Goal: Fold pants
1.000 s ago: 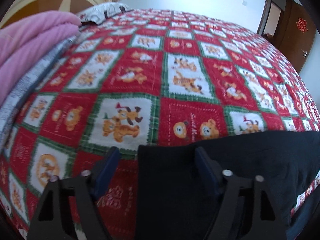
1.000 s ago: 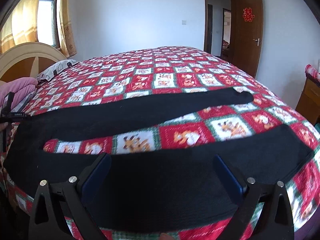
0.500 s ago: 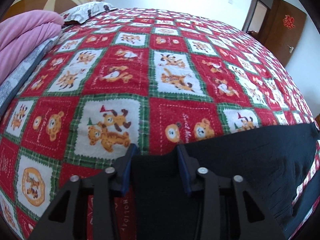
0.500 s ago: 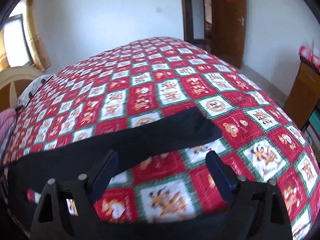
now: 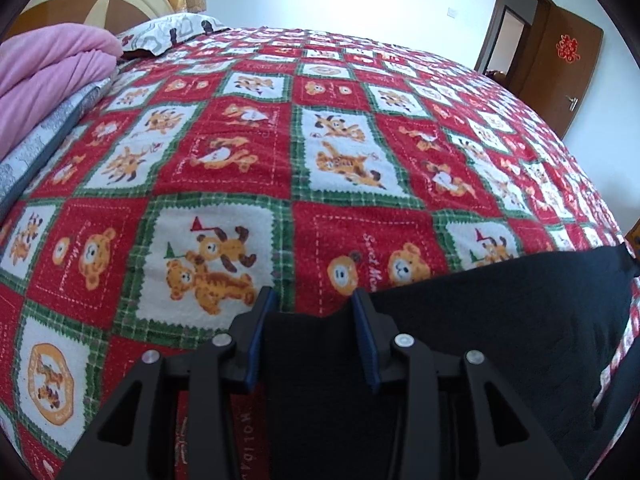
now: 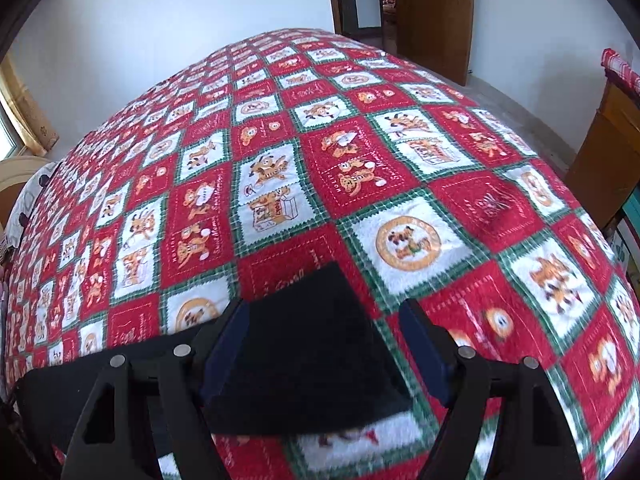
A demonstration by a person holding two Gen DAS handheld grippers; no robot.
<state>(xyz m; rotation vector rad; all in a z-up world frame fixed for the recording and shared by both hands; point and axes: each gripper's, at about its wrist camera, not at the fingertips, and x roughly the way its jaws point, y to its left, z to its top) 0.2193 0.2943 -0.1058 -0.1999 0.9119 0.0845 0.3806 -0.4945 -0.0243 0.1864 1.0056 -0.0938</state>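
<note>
Black pants point(image 5: 500, 312) lie across the near side of a red, white and green patchwork bedspread point(image 5: 320, 140). In the left wrist view my left gripper point(image 5: 313, 294) is shut on a bunched corner of the pants, and the dark cloth fills the gap between its blue pads. In the right wrist view the end of one pant leg point(image 6: 304, 340) lies flat between the fingers of my right gripper point(image 6: 323, 304). Its jaws are closing. The left pad touches the cloth and the right pad point(image 6: 420, 344) stands clear of it.
A pink blanket point(image 5: 48, 68) and a patterned pillow point(image 5: 168, 32) lie at the headboard point(image 5: 80, 4), far left. A brown door point(image 6: 432, 12) stands beyond the bed's foot. A wooden cabinet point(image 6: 604, 152) is at the right, past the bed's edge.
My left gripper's jaws narrowed onto the pants corner and stayed in place. My right gripper swept right along the pants to the leg's end, and its jaws drew closer together.
</note>
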